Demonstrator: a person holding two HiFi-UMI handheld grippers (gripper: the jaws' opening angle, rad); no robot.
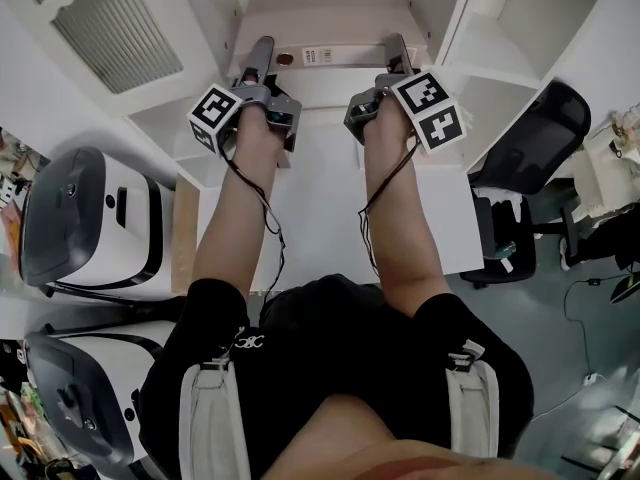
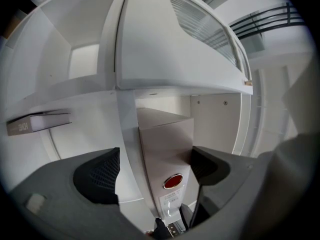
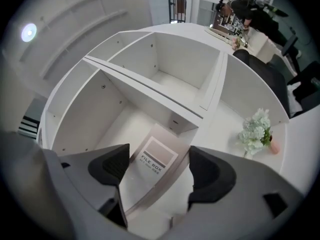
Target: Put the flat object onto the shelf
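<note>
The right gripper (image 3: pixel 157 168) is hanging open before the shelf (image 3: pixel 150 84).
The file box (image 3: pixel 156 155) is lying inside the shelf, between the spread jaws.

In the right gripper view I read "FILE BOX" on the label (image 3: pixel 156 156) of the file box (image 3: pixel 142 179); the smaller line beneath it is illegible. In the left gripper view, the white sticker (image 2: pixel 171 200) below the red oval (image 2: pixel 173 181) carries print too small to read.

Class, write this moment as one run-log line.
box: in shelf | left gripper: open, box between jaws | right gripper: open, box between jaws
</note>
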